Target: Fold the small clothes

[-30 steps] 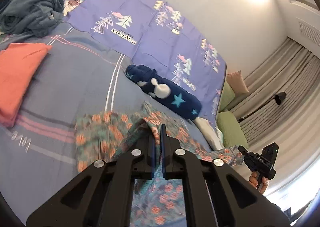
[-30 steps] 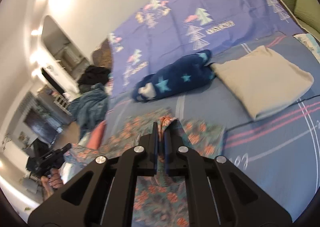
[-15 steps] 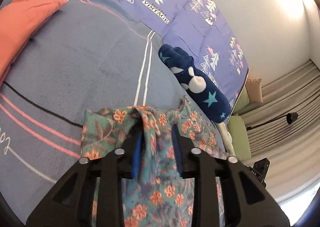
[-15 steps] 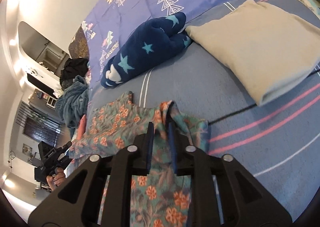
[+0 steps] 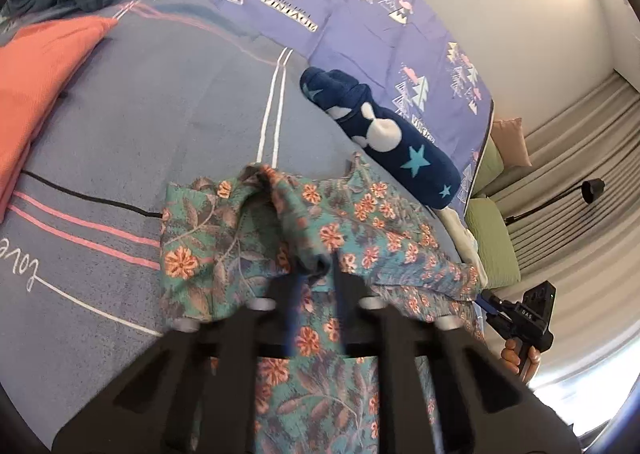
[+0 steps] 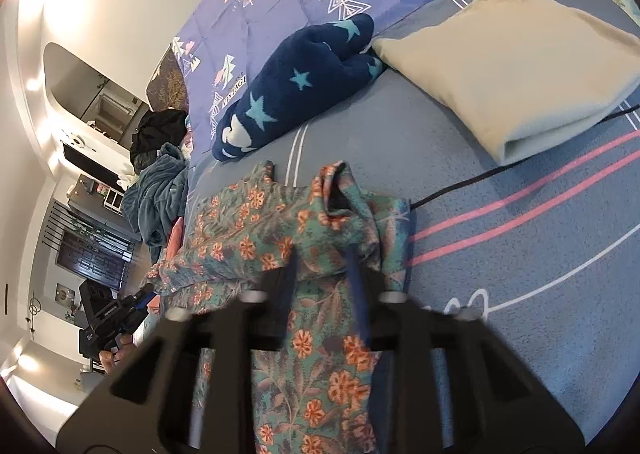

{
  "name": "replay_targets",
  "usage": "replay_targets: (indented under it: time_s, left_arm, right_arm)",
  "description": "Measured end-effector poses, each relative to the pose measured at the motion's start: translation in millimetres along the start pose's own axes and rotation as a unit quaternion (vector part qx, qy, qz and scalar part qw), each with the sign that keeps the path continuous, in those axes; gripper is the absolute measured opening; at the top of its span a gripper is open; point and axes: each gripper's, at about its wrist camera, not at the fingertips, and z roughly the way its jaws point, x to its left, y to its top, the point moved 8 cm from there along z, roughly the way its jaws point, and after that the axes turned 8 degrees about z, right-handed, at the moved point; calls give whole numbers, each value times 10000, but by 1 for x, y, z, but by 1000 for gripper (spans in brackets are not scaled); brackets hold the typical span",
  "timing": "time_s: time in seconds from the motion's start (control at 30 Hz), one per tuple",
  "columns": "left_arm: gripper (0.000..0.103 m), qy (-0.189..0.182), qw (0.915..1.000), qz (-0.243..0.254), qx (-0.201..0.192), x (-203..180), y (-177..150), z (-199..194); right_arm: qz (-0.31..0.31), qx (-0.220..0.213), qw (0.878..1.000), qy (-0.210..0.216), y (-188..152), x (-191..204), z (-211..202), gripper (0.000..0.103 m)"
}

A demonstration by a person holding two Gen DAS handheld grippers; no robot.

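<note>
Two fingers (image 5: 289, 294) astride bunched floral garment (image 5: 224, 238)

Left claw (image 5: 314, 278): matte black angular frame, two parallel fingers with blue inner pads, round silver screw heads on the linkage arms. Right claw (image 6: 322, 270): identical black construction, blue pads, silver screws, triangular cut-outs in the arms.
</note>
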Motion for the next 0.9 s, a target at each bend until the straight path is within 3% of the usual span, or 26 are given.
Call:
replay_targets:
  time_s: [0.2, 0.27, 0.3, 0.33, 0.37, 0.5, 0.57, 0.6, 0.63, 0.67, 0.9]
  left_arm:
    - [2, -141, 9997, 27, -198, -12, 14, -5]
    - [2, -144, 9996, 58, -229, -16, 20, -6]
    - [2, -133, 9996, 72, -218, -17, 22, -5]
    - [2, -117, 9997, 92, -185, -18, 22, -3]
    - [2, -93, 9998, 120, -158, -19, 21, -1]
    - [2, -27, 9999, 109, -47, -14, 11, 5]
    - [2, -14, 10000, 45, -22, -10, 8, 6]
    - [2, 5, 10000, 8, -6, -7, 7, 6]
    - [2, 3, 10000, -12, 1, -6, 6, 6]
    - [2, 1, 10000, -26, 3, -5, 6, 5]
    - [2, -110, 9997, -64, -204, -12, 23, -2]
  right_arm:
    - [-22, -219, 9997, 142, 10, 9, -10, 0]
    - [-52, -307, 9995, 97, 16, 12, -13, 5]
    - [-61, -312, 9995, 73, 17, 11, -13, 11]
    - [-109, -268, 9996, 37, 18, 11, -11, 26]
    - [-167, -220, 9996, 0, 17, 10, -9, 31]
    - [-369, 34, 9990, -249, 9, 5, 7, 34]
    - [-393, 113, 9986, -329, 7, 2, 14, 34]
    - [-382, 109, 9985, -368, 8, 1, 16, 27]
    - [-377, 101, 9985, -392, 8, 1, 15, 12]
    - [-381, 133, 9984, -397, 9, 1, 16, 7]
    - [-273, -149, 9994, -147, 26, 18, 6, 4]
